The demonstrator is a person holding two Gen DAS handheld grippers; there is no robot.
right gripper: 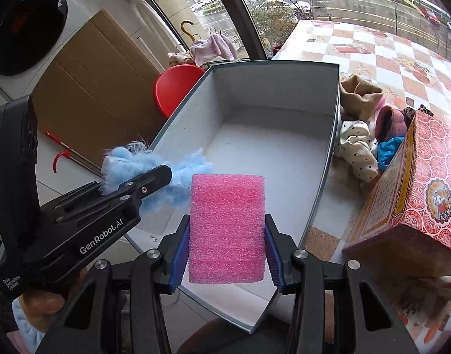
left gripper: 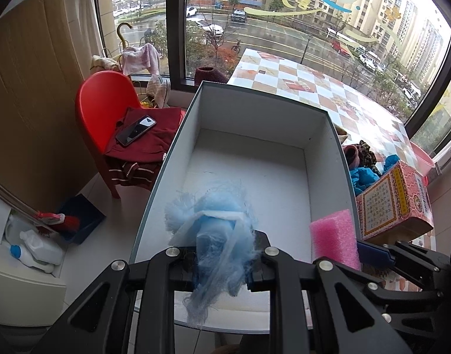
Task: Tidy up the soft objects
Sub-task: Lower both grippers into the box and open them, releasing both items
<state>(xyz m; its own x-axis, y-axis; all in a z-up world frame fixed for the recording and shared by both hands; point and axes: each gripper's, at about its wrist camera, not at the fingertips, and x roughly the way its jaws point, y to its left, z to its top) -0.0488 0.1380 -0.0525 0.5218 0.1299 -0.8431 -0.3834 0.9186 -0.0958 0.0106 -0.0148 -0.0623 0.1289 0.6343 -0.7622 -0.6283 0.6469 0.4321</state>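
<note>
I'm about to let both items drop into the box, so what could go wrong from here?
1. The fluffy light-blue fibre bundle has loose strands trailing over the left hand-held gripper; they may snag on release.
2. The pink foam block in the right hand-held gripper hangs near the open grey cardboard box's near edge and could bounce out.

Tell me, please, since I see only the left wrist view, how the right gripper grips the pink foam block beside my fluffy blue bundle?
Observer: The right gripper clamps the pink foam block by its two side faces, upright, over the near end of the open grey cardboard box.
Operator: What lies behind the red patterned carton?
Observer: Beside the red patterned carton, a white black-dotted cloth and a tan cloth lie against the box wall.
Operator: Thank you.
</note>
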